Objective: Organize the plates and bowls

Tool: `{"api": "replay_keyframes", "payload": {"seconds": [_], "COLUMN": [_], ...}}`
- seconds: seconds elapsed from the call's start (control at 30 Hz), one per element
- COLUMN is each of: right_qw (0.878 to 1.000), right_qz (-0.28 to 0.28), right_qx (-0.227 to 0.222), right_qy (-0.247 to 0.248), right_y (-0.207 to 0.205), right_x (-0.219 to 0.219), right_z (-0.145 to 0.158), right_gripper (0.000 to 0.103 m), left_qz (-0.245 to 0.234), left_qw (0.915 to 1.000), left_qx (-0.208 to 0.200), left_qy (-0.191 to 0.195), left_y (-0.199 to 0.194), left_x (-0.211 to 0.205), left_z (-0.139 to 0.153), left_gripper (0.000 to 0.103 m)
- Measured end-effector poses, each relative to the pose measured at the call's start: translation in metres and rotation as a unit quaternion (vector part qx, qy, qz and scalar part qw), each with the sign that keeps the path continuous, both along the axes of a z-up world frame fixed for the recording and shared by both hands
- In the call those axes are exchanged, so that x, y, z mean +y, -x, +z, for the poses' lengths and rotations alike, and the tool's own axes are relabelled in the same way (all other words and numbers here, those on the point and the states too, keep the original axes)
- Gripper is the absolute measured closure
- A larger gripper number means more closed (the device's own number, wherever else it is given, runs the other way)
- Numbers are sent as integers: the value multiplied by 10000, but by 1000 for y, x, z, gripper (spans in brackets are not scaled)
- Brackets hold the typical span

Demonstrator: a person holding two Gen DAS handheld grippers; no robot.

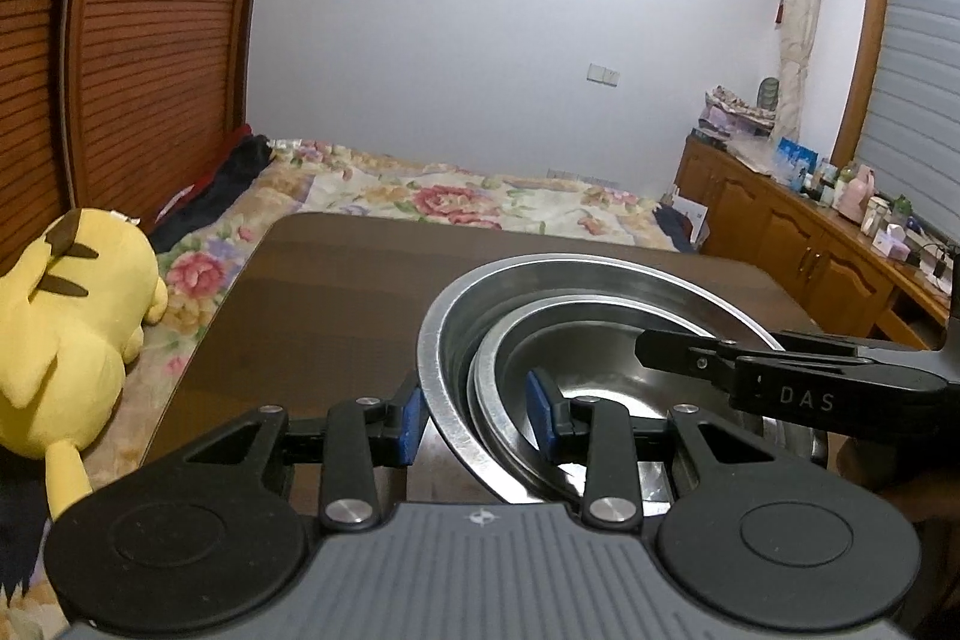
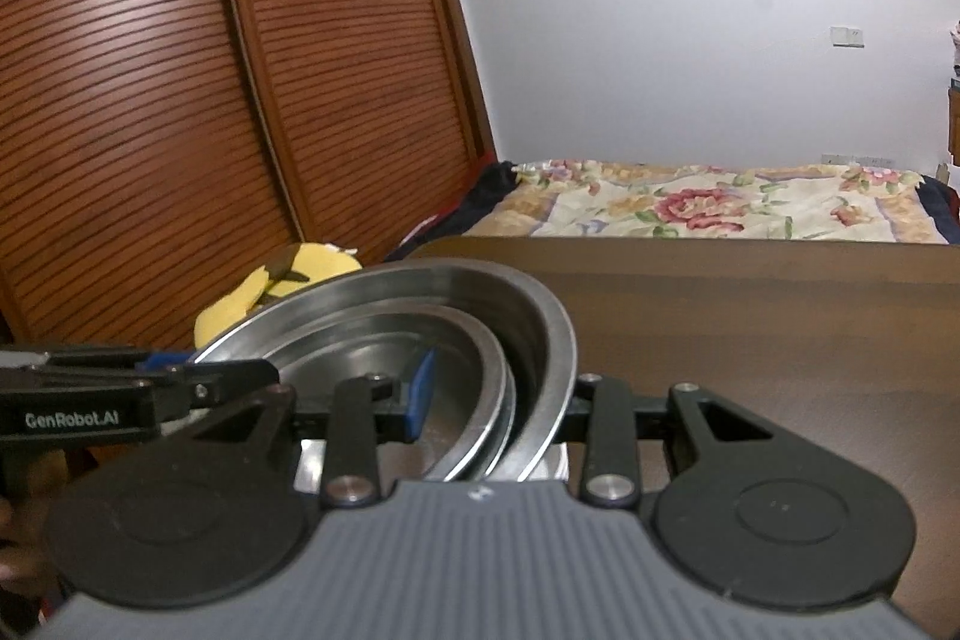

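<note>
A stack of steel bowls [image 1: 456,340] sits on the dark brown table [image 1: 336,292], a smaller bowl [image 1: 600,370] nested inside a larger one. My left gripper [image 1: 478,417] straddles the left rims, one blue pad outside the big bowl, one inside the small bowl; the jaws stand apart around both walls. In the right wrist view the stack [image 2: 540,316] is tilted. My right gripper [image 2: 498,394] straddles its right rims, with a blue pad [image 2: 420,391] inside and the other finger hidden behind the outer wall. Each gripper shows in the other's view.
A bed with a floral quilt [image 1: 456,196] lies beyond the table. A yellow plush toy [image 1: 66,334] lies at the left. Wooden slatted wardrobe doors [image 2: 180,100] stand at the left. A cluttered wooden cabinet [image 1: 810,244] runs along the right.
</note>
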State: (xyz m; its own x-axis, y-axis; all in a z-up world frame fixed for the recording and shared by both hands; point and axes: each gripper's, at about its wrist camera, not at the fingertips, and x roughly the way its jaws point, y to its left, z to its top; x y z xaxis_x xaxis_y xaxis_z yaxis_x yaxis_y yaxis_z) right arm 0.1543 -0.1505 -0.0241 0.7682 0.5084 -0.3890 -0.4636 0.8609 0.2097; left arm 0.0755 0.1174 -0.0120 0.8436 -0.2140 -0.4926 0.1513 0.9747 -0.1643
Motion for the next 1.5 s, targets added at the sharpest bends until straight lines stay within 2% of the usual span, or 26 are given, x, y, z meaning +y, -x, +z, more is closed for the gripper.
{"api": "replay_keyframes", "payload": {"seconds": [0.57,0.8,0.97,1.07,1.2,1.37,1.47,1.5], "right_qw": [9992,9988,9988,9986,9976,9962,9950,9952], "right_qz": [-6,2,4,87,184,288,232,173], "right_qx": [-11,-33,-46,-74,-43,119,269,280], "right_qy": [391,489,493,525,661,817,930,923], "right_y": [-3,-5,-6,-4,-5,-8,-10,-10], "right_x": [14,15,16,15,16,23,27,27], "right_z": [-25,-32,-35,-34,-32,-28,-24,-23], "right_gripper": [66,66,66,59,57,49,35,27], "left_qz": [142,137,205,215,237,288,321,321], "left_qw": [9995,9994,9991,9991,9989,9985,9983,9984], "left_qx": [209,40,71,93,98,158,185,177], "left_qy": [-179,-302,-358,-346,-393,-433,-450,-439], "left_y": [-11,-9,-8,-8,-9,-10,-11,-10], "left_x": [0,-3,-8,-9,-10,-9,-10,-10], "left_z": [-30,-35,-35,-34,-33,-35,-35,-35], "left_gripper": [67,67,67,67,67,67,67,68]}}
